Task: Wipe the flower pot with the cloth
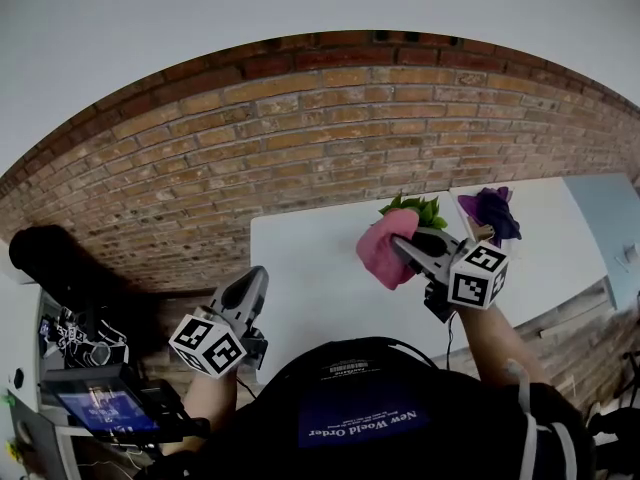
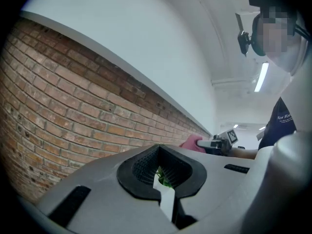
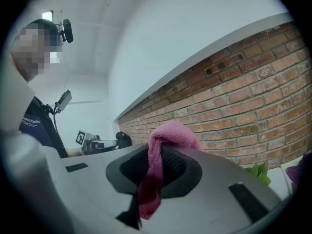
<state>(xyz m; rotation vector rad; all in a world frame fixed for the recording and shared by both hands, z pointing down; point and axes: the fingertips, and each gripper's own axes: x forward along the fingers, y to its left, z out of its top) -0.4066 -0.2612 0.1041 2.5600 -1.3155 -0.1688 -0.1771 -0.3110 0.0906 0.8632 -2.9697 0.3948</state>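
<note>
Head view is showing me the right gripper [image 1: 400, 241] clamping tight on the pink cloth [image 1: 380, 258], which is bunching out in front of its jaws over the far right part of the white table [image 1: 310, 268]. I am not making out the flower pot itself. Only green leaves [image 1: 412, 208], probably of its plant, are sticking up just behind the cloth, with a purple flower [image 1: 492, 213] to the right. The left gripper [image 1: 257, 274] is hanging at the near left table edge, jaws together, holding nothing. I am judging the cloth ready and near the pot, but no wiping is showing yet, so all of it is remaining
</note>
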